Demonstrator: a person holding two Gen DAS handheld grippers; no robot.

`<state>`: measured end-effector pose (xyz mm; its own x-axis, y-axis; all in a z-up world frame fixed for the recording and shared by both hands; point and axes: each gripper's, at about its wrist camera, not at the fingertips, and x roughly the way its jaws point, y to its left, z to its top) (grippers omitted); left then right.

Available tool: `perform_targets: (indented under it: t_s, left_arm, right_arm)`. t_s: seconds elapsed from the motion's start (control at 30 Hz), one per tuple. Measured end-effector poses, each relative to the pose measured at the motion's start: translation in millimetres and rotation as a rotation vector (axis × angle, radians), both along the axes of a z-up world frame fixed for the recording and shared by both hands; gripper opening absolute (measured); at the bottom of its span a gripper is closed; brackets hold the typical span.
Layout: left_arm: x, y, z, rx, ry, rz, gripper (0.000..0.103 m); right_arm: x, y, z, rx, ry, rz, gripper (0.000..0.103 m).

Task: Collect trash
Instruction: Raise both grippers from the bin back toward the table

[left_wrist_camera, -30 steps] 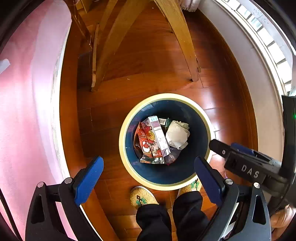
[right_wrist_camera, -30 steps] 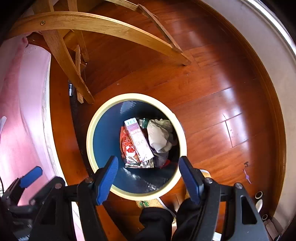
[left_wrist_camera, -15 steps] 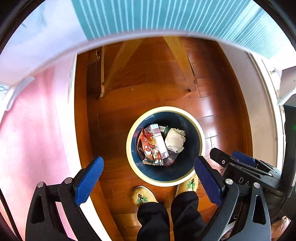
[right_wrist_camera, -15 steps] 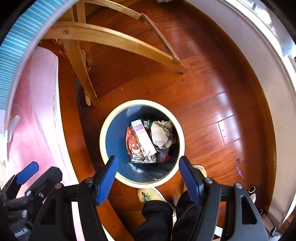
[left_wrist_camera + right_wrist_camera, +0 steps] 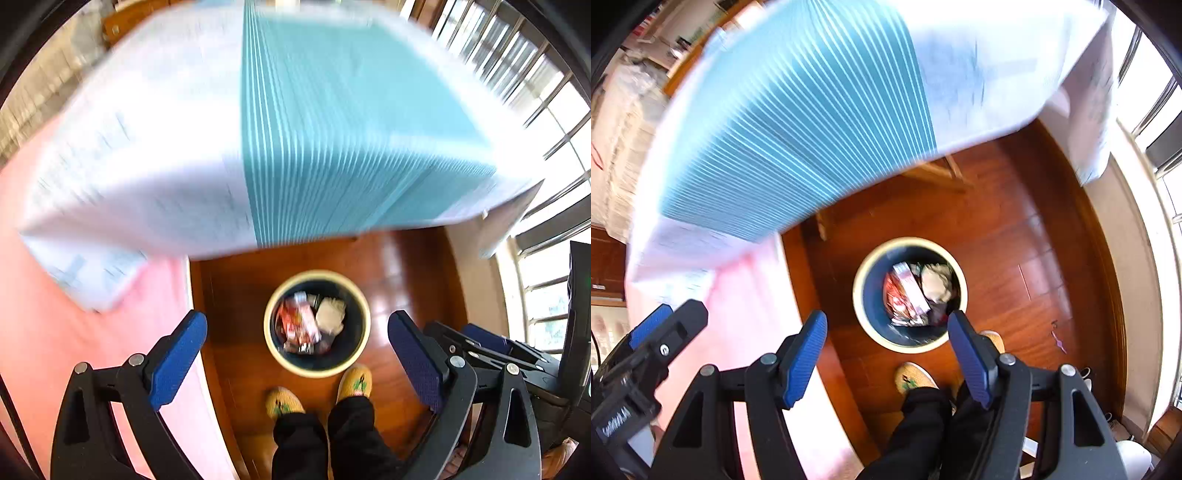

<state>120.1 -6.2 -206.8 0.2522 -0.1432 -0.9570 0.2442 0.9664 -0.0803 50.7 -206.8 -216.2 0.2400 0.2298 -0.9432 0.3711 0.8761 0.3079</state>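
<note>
Bin point(image 5: 317, 369) holds one carton point(image 5: 911, 290), one paper wad point(image 5: 936, 282).

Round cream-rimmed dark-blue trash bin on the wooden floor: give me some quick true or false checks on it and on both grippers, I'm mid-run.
1. The round cream-rimmed dark-blue trash bin is empty. False: it holds a red printed carton and crumpled whitish paper.
2. The left gripper has open jaws with nothing between its blue pads. True.
3. The right gripper is clamping the carton. False: its jaws are open and hold nothing.
4. The bin stands on the reddish wooden floor, close to the person's yellow patterned slippers. True.
5. The teal-and-white striped table cover lies inside the bin. False: it spreads above, across the upper frame.
</note>
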Motion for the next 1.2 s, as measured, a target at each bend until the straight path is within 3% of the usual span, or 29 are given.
perform_targets:
  t_s: [0.1,0.33,0.4,0.67,0.97,1.2]
  left_arm:
    - [3,5,52,-0.035,-0.067,0.003,0.097]
    - [5,16,156,-0.097,-0.223,-0.009,0.098]
    - [2,17,182,-0.113,-0.272,-0.016,0.098]
    - [4,24,254,-0.135,-0.438,-0.066,0.098]
    - [33,20,291,-0.109,-0.547,-0.063,0.098]
    - [88,3,289,-0.086,-0.540,-0.069,0.097]
  right_arm:
    - [-2,-1,50,-0.010,-0.066,-0.002,0.076]
    - [-1,6,156,-0.074,-0.247,0.045,0.078]
    - [0,8,181,-0.093,-0.302,0.046,0.084]
    - [7,18,261,-0.176,-0.500,0.048,0.087]
    - [38,5,291,-0.216,-0.584,0.032,0.088]
    - [99,-12,288,-0.213,-0.595,0.067,0.088]
